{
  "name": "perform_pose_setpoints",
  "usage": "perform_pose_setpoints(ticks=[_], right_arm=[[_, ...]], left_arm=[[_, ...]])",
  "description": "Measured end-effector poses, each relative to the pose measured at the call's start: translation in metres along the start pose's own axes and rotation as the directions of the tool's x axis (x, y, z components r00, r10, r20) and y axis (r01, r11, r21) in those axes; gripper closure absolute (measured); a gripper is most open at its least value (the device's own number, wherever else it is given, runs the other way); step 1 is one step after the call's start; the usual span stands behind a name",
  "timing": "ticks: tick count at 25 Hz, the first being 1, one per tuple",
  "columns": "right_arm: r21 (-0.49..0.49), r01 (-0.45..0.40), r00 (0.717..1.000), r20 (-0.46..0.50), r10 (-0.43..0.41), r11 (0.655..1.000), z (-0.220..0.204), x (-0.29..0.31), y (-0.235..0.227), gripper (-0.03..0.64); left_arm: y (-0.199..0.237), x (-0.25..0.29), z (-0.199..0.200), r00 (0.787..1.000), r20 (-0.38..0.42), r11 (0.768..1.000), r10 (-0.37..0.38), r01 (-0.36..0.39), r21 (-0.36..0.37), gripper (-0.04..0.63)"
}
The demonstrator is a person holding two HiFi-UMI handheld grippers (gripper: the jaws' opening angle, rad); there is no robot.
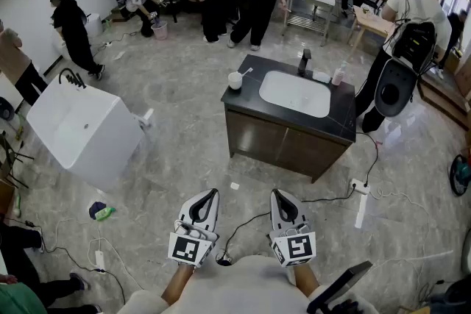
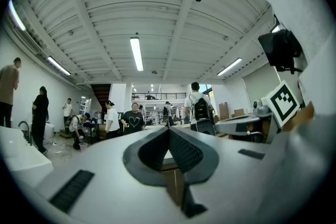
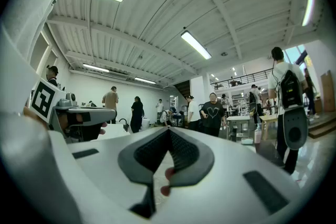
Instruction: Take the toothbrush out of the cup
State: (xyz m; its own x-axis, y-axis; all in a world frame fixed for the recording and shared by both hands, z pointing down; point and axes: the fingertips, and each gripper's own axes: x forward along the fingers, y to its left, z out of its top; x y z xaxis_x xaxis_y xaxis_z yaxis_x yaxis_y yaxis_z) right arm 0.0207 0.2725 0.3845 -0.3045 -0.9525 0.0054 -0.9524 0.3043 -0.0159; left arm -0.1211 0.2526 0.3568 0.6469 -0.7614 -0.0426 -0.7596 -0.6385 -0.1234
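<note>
A white cup point(image 1: 235, 80) with a toothbrush point(image 1: 245, 72) leaning out of it stands on the left end of a dark vanity top point(image 1: 250, 95), well ahead of me. Both grippers are held level near my body, far short of the vanity. My left gripper point(image 1: 213, 194) is shut with nothing in it, and in the left gripper view its jaws point(image 2: 169, 129) meet at the tips. My right gripper point(image 1: 277, 194) is also shut and empty, its jaws point(image 3: 169, 130) closed together. The cup does not show in either gripper view.
The vanity holds a white basin point(image 1: 296, 93), a black faucet point(image 1: 305, 61) and a soap bottle point(image 1: 338, 73). A person with a backpack point(image 1: 411, 37) stands at its right end. A white bathtub point(image 1: 81, 129) sits left. Cables and a power strip point(image 1: 360, 208) lie on the floor.
</note>
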Motion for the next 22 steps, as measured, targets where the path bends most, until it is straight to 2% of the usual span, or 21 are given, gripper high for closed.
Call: perform_pose_setpoints(ticks=[5, 9, 12, 18, 22], right_arm=[[0.002, 0.0, 1.0, 0.007, 0.0, 1.0, -0.0015, 0.0073, -0.0017, 0.612], [0.007, 0.005, 1.0, 0.0, -0.005, 1.0, -0.0029, 0.0081, -0.0001, 0.612], [0.005, 0.003, 1.0, -0.002, -0.003, 1.0, -0.0034, 0.0081, 0.0004, 0.612], [-0.004, -0.006, 1.0, 0.002, 0.006, 1.0, -0.0012, 0.0089, 0.0021, 0.612], [0.035, -0.002, 1.0, 0.018, 0.001, 0.999, 0.0009, 0.0035, 0.0001, 0.612]], left_arm=[[0.0049, 0.0037, -0.0021, 1.0, 0.005, 1.0, 0.003, -0.003, 0.007, 0.6], [0.0047, 0.004, 0.001, 0.999, 0.034, 0.999, 0.007, -0.005, -0.053, 0.6], [0.0062, 0.0027, -0.003, 1.0, 0.01, 1.0, -0.002, 0.002, -0.002, 0.6], [0.0055, 0.0023, -0.0033, 1.0, 0.02, 1.0, -0.008, 0.008, -0.001, 0.6], [0.0042, -0.0005, -0.0011, 1.0, 0.006, 1.0, 0.002, -0.002, 0.002, 0.6]])
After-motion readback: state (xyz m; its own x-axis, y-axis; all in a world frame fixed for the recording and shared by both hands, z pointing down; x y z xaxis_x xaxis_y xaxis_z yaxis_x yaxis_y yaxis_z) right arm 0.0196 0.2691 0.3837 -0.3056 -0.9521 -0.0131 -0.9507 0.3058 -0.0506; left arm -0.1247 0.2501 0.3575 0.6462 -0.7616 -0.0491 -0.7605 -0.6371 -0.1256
